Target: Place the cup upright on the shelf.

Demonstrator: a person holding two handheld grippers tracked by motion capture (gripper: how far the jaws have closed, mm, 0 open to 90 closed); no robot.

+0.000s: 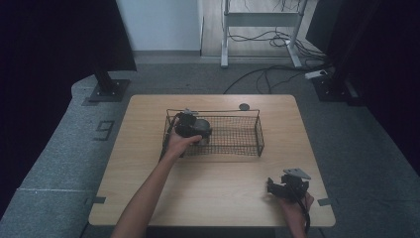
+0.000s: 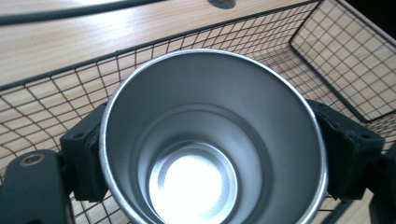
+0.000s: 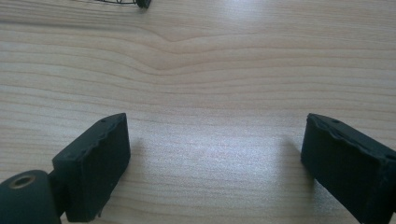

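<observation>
My left gripper clamps steel cup by outer wall, inside wire basket, left end. Cup looks light, stiff, slippery; grip below rim. Right gripper wide open, empty, near basket on table.

Three cameras: one fixed overhead, one riding each gripper.
High view looks forward and down on the whole table; left gripper view peers closely into the wire basket; right gripper view skims bare tabletop, basket corner at top.
</observation>
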